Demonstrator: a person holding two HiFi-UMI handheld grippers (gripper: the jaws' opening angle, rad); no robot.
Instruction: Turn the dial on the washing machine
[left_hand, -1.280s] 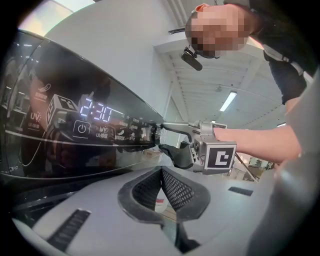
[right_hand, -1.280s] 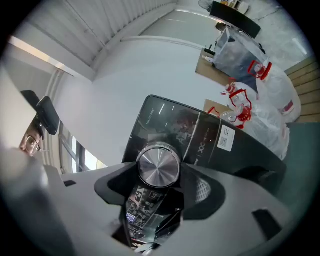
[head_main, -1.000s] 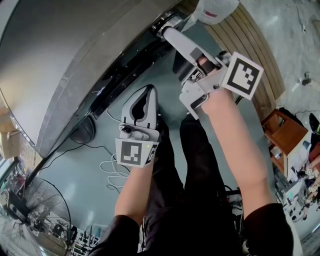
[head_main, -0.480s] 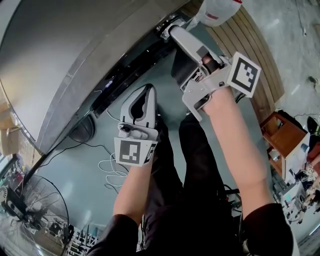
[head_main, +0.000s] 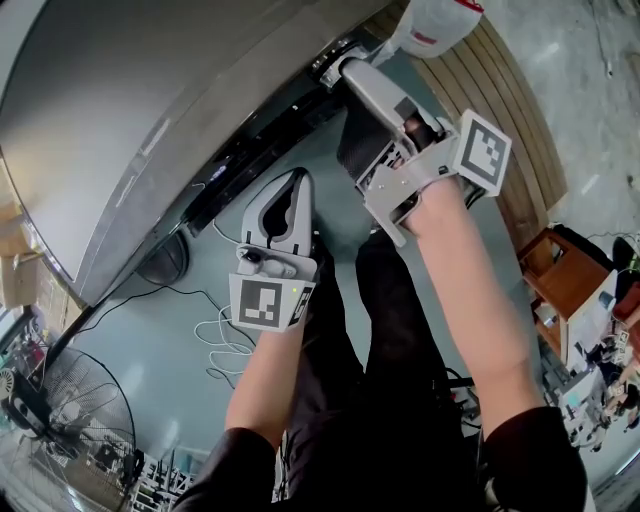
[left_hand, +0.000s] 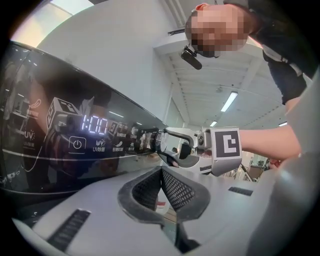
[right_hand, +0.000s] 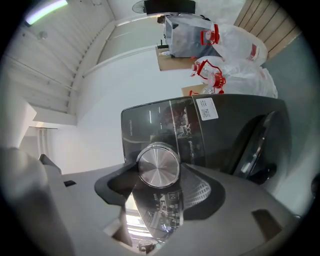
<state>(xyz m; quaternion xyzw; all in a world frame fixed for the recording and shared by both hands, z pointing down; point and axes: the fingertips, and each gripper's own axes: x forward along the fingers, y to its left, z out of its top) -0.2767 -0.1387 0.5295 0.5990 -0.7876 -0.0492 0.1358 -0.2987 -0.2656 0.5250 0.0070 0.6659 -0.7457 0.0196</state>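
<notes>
Two grippers: one in each hand, both up close to the washing machine (head_main: 120, 130).
Dial (right_hand: 158, 165): a round silver knob on the dark front panel (left_hand: 45, 165) of the machine.
Right gripper (head_main: 342, 66): it reached up to the dial.
Right fingers (right_hand: 112, 185): they were closed on the dial, one on each side, touching its rim.
Left gripper (head_main: 296, 182): it was lower down, apart from the dial, and pointed at the panel.
Left fingers (left_hand: 177, 190): they were pressed together at the tips and held nothing.
Display (left_hand: 94, 125): it glowed 1:00, to the left of the dial in the left gripper view.
Power button (left_hand: 77, 144): it sat just under the glowing numbers.
Floor: white cables (head_main: 225, 335) lay there, and a fan (head_main: 40, 400) stood near.
</notes>
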